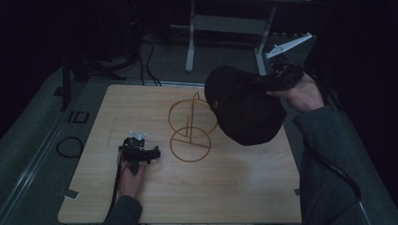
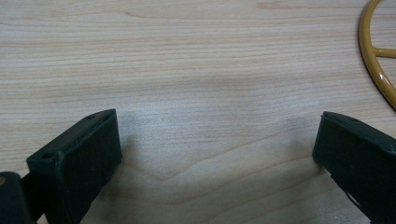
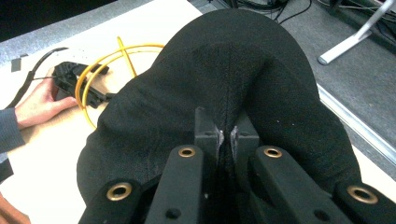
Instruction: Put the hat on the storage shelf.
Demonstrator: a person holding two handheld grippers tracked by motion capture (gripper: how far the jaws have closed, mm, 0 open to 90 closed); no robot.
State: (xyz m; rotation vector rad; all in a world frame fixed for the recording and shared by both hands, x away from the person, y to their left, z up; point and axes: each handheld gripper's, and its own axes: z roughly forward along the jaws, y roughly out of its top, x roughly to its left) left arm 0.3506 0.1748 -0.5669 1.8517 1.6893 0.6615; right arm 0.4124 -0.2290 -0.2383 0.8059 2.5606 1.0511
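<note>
At R gripper [image 3: 226, 135]: jaws pinched tight on a fold of the black hat [image 3: 224, 79]; fabric bunched between the pads, hat held up in the air.
Hat pos: hangs off the R gripper [image 1: 274, 82] above the worktop's far right part, just right of and a bit above the gold wire stand [image 1: 191, 125]; hat [image 1: 241, 105] overlaps the stand's upper ring in the high view, can't tell if touching.
Step (my read): carry phase, hat lifted and brought toward the stand, not yet seated on it.
Next move needs: swing hat over the upper ring, hollow side down, lower till crown sits on it, then let go. Limp cloth, so may slump or snag on the wire.
L gripper [image 2: 215, 154]: jaws wide apart, nothing between, resting low on the worktop [image 2: 187, 70] beside the stand's base ring [image 2: 373, 60]; could steady the base.
Containers: none as such; stand is bare, nothing on it.
</note>
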